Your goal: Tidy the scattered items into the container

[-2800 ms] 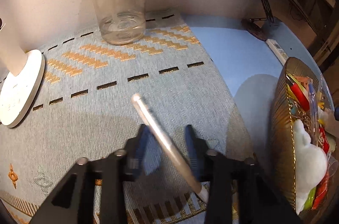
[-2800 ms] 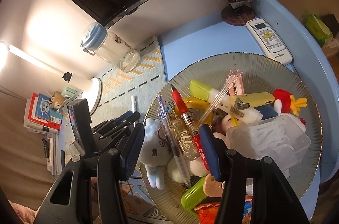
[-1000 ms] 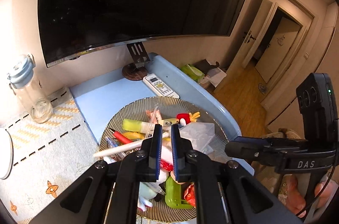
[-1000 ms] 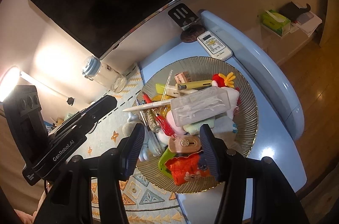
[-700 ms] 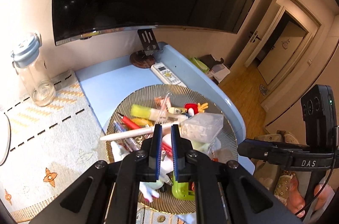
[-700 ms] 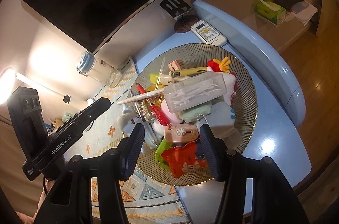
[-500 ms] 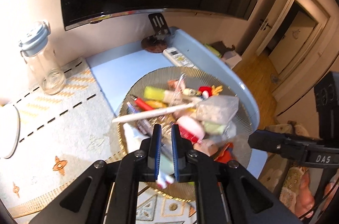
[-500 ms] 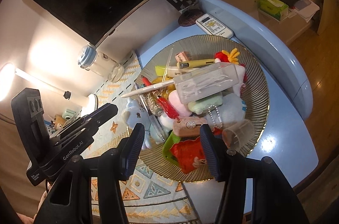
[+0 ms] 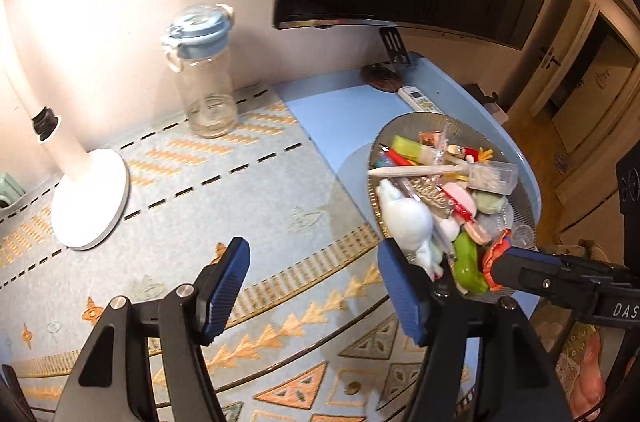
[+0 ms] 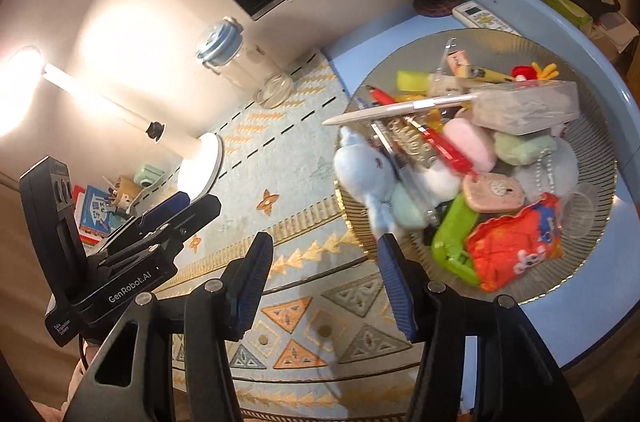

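Left gripper [image 9: 314, 286] jaws, just opened and empty, are being held apart, white pen [image 9: 416, 170] now lying across ribbed glass dish [image 9: 416, 123]; right gripper [image 10: 322, 280] likewise parted, empty.

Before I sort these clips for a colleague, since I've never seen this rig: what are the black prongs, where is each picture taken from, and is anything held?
No robot here: a person carries two handheld grippers, each with a fisheye camera looking along its fingers. One picture comes from the left gripper, the other from the right gripper. Both are open and hold nothing; the left one's jaws have just been opening. On the patterned mat stand a glass jar and a lamp. The ribbed dish on the blue table holds toys, pens and a white pen lying on top.
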A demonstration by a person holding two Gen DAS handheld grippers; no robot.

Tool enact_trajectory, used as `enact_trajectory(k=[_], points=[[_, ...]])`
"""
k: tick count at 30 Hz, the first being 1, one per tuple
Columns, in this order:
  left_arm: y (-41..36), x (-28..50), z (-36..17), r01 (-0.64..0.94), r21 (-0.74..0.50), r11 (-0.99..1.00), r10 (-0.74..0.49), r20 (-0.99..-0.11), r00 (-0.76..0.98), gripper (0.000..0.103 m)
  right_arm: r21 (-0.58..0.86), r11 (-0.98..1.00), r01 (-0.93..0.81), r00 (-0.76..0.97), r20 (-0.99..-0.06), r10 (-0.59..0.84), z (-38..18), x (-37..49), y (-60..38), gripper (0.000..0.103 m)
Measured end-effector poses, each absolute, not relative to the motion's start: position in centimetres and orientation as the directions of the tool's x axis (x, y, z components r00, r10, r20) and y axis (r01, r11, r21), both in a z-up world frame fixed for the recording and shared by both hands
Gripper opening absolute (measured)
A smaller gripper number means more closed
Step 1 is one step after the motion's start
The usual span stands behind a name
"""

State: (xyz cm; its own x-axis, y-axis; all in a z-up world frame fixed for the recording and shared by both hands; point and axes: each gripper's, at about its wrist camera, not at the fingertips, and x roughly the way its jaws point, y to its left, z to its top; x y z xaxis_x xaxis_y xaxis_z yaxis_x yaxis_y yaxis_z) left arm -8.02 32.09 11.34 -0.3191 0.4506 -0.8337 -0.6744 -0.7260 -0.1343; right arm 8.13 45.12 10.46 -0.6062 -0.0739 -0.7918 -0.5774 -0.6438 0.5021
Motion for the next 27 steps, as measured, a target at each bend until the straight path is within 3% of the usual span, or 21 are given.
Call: enact_trajectory(k=[16,27], points=[[12.2,-11.9,8.5,-0.442,-0.052,-0.895,0.254,-0.875,-0.411,0.070,0.452,-0.806,-0.383,-0.567,-0.803,-0.181,9.1,-3.7,31.7,0.055],[3.2,-14.1,4.5,-0.281,-0.056,-0.958,0.169,-0.902,-0.397,0.075,0.281,-0.873,-0.398,-0.444,-0.892,-0.084,6.0,-8.2,27.3,0.058]])
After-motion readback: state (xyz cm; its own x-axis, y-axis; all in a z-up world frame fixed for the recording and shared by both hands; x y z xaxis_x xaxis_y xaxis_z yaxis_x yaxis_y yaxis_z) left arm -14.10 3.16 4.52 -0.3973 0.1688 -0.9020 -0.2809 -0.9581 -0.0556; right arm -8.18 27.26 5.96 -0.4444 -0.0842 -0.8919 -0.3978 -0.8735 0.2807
